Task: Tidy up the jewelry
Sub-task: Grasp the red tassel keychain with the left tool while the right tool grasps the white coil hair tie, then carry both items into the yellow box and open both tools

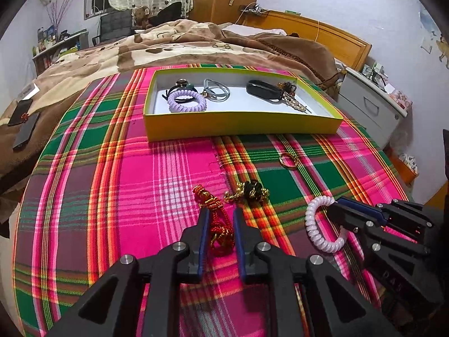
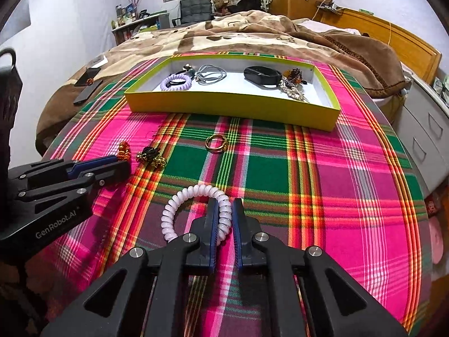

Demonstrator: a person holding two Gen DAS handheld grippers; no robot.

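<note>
A shallow yellow-green tray [image 1: 241, 125] sat on the plaid cloth, holding a lilac coil hair tie [image 1: 187, 101], grey hair ties [image 1: 216, 89], a black band [image 1: 263, 90] and tangled gold chains [image 1: 293, 101]. In front of it lay a gold ring [image 2: 215, 142], a black-and-gold beaded piece [image 1: 251, 191], a red-and-gold knotted cord [image 1: 216, 219] and a white coil hair tie [image 2: 193, 207], each flat on the cloth.
</note>
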